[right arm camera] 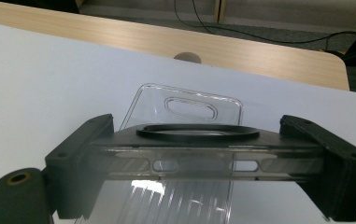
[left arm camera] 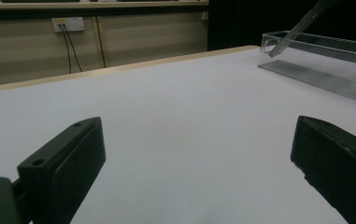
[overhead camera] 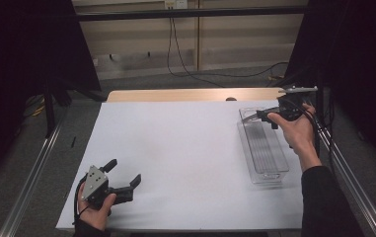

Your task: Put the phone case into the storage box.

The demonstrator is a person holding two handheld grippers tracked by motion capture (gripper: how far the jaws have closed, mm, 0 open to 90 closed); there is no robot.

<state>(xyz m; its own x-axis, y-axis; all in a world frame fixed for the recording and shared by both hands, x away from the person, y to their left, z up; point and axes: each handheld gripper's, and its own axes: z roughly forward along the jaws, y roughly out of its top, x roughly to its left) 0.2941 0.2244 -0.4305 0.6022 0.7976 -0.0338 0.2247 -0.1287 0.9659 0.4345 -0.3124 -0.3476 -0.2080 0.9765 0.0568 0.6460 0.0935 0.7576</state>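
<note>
A clear phone case [right arm camera: 189,107] with a black ring [right arm camera: 198,132] on it is clamped across its width between the jaws of my right gripper [right arm camera: 203,161]. In the high view my right gripper [overhead camera: 273,116] holds the case [overhead camera: 247,117] over the far end of a clear plastic bin [overhead camera: 263,154], tilted down toward it. The bin's ribbed floor [right arm camera: 166,200] lies just under the case. My left gripper [overhead camera: 124,174] rests at the table's near left corner, open, with nothing between its jaws. From the left gripper [left arm camera: 194,158] view, the case tip [left arm camera: 293,33] hangs over the bin [left arm camera: 325,51].
A white sheet [overhead camera: 175,148] covers the table, with a strip of bare wood [overhead camera: 175,95] along the far edge and a round hole [overhead camera: 231,98] in it. Metal rails [overhead camera: 32,168] run down both sides. Cables hang on the far wall.
</note>
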